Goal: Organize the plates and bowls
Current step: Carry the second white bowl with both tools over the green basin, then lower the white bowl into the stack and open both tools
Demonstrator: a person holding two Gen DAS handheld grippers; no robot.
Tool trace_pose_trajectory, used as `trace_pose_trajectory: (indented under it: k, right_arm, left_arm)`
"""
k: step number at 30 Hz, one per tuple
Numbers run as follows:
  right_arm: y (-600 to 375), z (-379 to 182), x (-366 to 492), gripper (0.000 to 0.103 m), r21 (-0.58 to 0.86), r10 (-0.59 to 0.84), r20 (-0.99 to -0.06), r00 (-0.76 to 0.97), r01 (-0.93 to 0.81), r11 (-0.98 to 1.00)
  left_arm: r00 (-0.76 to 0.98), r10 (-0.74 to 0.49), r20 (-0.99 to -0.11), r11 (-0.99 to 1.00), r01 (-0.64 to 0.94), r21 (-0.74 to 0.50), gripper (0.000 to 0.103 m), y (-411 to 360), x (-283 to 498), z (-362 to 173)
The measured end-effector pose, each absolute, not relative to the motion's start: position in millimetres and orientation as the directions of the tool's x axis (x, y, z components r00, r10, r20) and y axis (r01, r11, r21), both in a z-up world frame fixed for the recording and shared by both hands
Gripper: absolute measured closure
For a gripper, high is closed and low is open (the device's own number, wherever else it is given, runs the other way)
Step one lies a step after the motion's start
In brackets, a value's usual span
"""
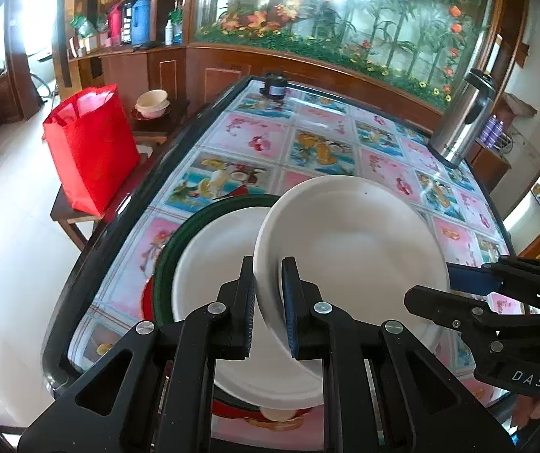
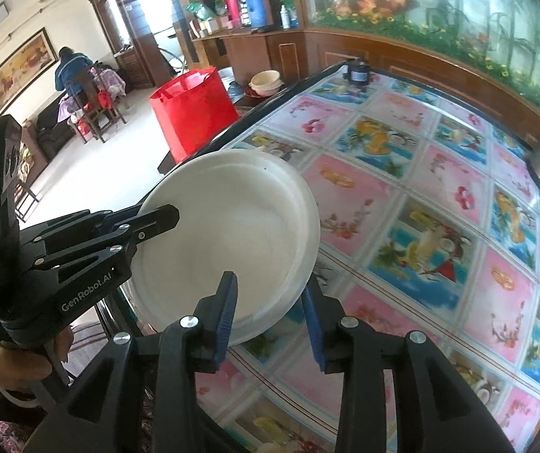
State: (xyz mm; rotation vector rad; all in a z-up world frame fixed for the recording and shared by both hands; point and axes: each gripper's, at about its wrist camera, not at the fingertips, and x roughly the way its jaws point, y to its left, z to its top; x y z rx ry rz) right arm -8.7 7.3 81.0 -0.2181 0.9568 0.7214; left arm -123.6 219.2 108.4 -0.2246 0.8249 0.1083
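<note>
My left gripper [image 1: 268, 302] is shut on the near rim of a white plate [image 1: 357, 245] and holds it tilted above a stack: another white plate [image 1: 213, 264] on a dark green plate [image 1: 172, 249] on a red plate [image 1: 148, 302]. In the right wrist view the held white plate [image 2: 232, 234] hangs over the table's left edge. My right gripper [image 2: 270, 302] is open, its jaws on either side of the plate's near right rim. It also shows in the left wrist view [image 1: 470, 279] at the plate's right edge.
The table [image 2: 421, 204] has a glossy fruit-and-flower cloth. A steel thermos [image 1: 466, 117] stands at its far right and a small black device [image 1: 275, 88] at the far edge. A red bag [image 1: 92, 147] sits on a stool to the left, bowls [image 1: 153, 104] behind it.
</note>
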Motion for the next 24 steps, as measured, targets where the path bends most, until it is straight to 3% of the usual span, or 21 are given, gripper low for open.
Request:
trace_pose_trajectory:
  k: [24]
  right_arm:
    - [38.3,53.0,-2.3,0.067,0.146,0.440,-0.849,0.291,-0.671,0.727]
  left_arm:
    - [0.630,0.076,-0.773,0.973,-0.217,-0.082,0.090,234.9,-120.5,79.5]
